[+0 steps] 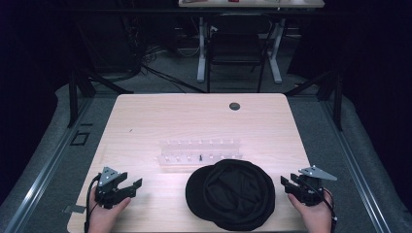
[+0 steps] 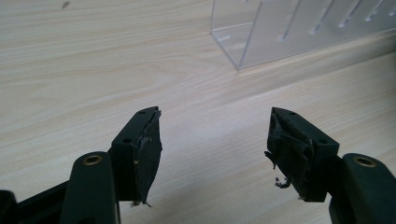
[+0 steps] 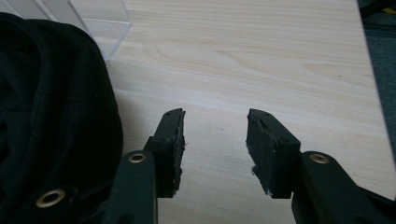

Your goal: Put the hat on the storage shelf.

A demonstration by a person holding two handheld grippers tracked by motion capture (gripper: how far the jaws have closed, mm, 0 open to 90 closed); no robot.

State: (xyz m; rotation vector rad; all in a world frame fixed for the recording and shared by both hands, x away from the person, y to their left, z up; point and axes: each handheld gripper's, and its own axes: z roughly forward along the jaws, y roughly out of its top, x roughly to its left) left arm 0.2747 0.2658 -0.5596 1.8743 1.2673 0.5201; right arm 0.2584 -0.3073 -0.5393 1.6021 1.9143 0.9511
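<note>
Light wood-grain table (image 1: 145,121), rounded corners, w/ a small dark round grommet (image 1: 234,106) near the far edge, right of centre. On it lie 2 things: a clear plastic rack (image 1: 200,151) w/ slots, set across the middle, and a black cap (image 1: 232,193) at the near edge, its far rim just in front of the rack's right part, touching or nearly so. The rest of the top is bare wood apart from a tiny dark speck (image 1: 130,130) toward the far left.
</note>
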